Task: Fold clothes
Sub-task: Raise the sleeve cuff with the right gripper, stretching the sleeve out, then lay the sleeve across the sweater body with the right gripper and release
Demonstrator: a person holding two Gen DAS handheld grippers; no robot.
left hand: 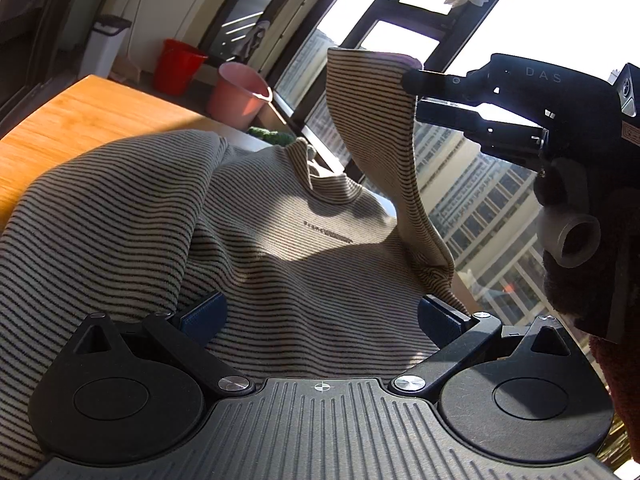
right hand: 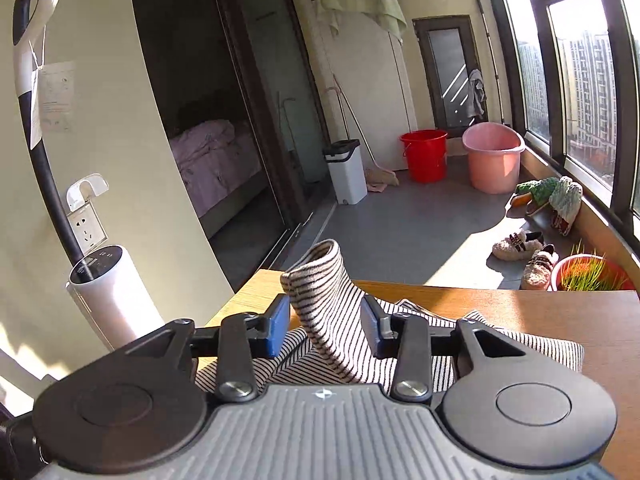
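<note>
A beige sweater with thin dark stripes (left hand: 280, 240) lies spread on the wooden table (left hand: 80, 120), collar at the far side. My left gripper (left hand: 322, 316) stands wide open low over its body, with striped cloth lying between the blue pads (left hand: 204, 316). One sleeve (left hand: 372, 120) rises up to my right gripper (left hand: 416, 94) at the upper right. In the right wrist view the sleeve's cuff (right hand: 320, 280) stands upright between the parted blue pads (right hand: 276, 324) of my right gripper (right hand: 324, 316), loose and not pinched. The rest of the sweater (right hand: 500, 340) lies below on the table (right hand: 520, 304).
On the floor beyond the table stand a red bucket (right hand: 424, 154), a pink tub (right hand: 494, 156) and a white bin (right hand: 346, 172). Slippers (right hand: 520, 248) and a potted green plant (right hand: 588, 276) sit by the window. A white vacuum stand (right hand: 108, 292) is close on the left.
</note>
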